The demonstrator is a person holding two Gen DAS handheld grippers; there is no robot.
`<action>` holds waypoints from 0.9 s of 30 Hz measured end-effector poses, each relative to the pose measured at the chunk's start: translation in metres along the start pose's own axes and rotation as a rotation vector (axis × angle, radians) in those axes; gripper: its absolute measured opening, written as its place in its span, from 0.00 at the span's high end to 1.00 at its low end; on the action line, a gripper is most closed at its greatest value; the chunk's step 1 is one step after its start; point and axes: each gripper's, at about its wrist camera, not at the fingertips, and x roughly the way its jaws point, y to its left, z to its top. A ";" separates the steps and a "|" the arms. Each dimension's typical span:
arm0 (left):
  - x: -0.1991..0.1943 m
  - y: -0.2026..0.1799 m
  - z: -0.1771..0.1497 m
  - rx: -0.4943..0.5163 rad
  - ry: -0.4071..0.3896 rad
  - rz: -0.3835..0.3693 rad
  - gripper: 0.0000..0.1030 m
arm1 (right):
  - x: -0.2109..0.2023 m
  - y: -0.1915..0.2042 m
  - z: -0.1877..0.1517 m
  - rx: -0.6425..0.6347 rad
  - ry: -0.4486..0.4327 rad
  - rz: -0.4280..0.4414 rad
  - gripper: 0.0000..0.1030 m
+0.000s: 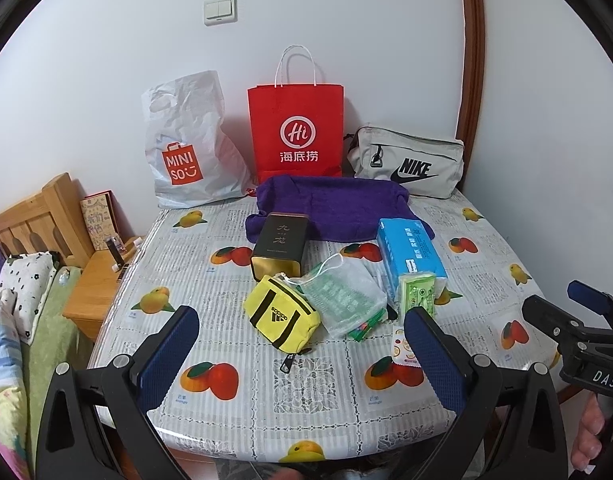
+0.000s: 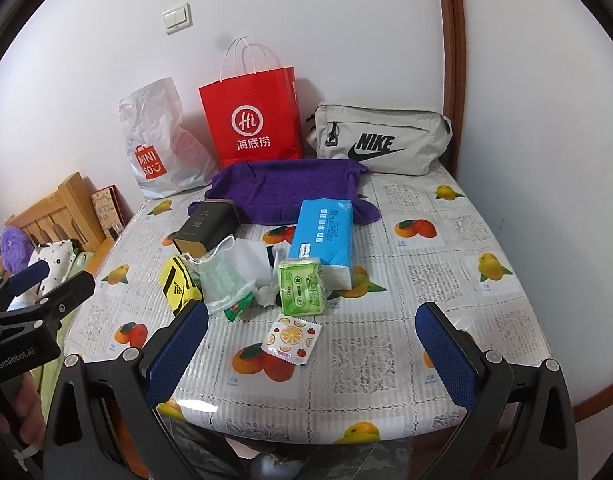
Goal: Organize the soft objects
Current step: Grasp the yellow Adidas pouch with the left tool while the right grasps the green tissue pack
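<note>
Soft items clustered mid-surface: yellow pouch (image 1: 281, 315), mesh bag (image 1: 344, 298), green tissue pack (image 2: 300, 288), blue tissue pack (image 1: 409, 252), with a purple towel (image 1: 330, 204) spread behind. Red paper bag (image 1: 296, 128), white plastic bag (image 1: 186, 140) and grey waist bag (image 1: 406, 162) stand against the wall, likely as receptacles. Left gripper (image 1: 302, 360) and right gripper (image 2: 312, 354) hover at the near edge, fingers spread wide, holding nothing; sorting apparently not begun.

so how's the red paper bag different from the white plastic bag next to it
The red paper bag stands upright and crisp with string handles; the white plastic bag is crumpled and slumps, with a cut-out handle. The red one has a white logo, the white one an orange logo. Both stand at the table's far edge by the wall.
</note>
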 end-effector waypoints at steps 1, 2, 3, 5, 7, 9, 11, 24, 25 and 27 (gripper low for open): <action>0.003 -0.003 -0.001 0.002 0.002 -0.007 0.00 | 0.002 0.000 0.000 0.003 0.001 0.001 0.00; 0.007 -0.002 -0.002 0.003 0.007 -0.017 0.00 | 0.005 -0.001 0.000 0.012 0.009 -0.004 0.00; 0.011 0.000 -0.002 0.002 0.014 -0.022 0.00 | 0.008 -0.001 0.000 0.016 0.016 -0.005 0.00; 0.020 0.004 -0.004 -0.006 0.032 -0.028 0.00 | 0.015 -0.001 -0.001 0.015 0.027 -0.003 0.00; 0.029 0.009 -0.007 -0.017 0.051 -0.036 0.00 | 0.022 -0.002 -0.002 0.011 0.036 0.000 0.00; 0.041 0.019 -0.010 -0.039 0.073 -0.046 0.00 | 0.028 -0.001 -0.003 0.008 0.038 -0.001 0.00; 0.052 0.029 -0.014 -0.056 0.091 -0.056 0.00 | 0.034 -0.001 -0.004 0.008 0.037 -0.001 0.00; 0.142 0.042 -0.040 -0.020 0.218 -0.061 0.00 | 0.109 -0.007 -0.021 0.020 0.148 0.014 0.00; 0.148 0.040 -0.041 -0.023 0.227 -0.072 0.00 | 0.115 -0.007 -0.022 0.020 0.160 0.014 0.00; 0.158 0.037 -0.041 -0.016 0.233 -0.103 0.00 | 0.124 -0.007 -0.024 0.018 0.172 0.012 0.00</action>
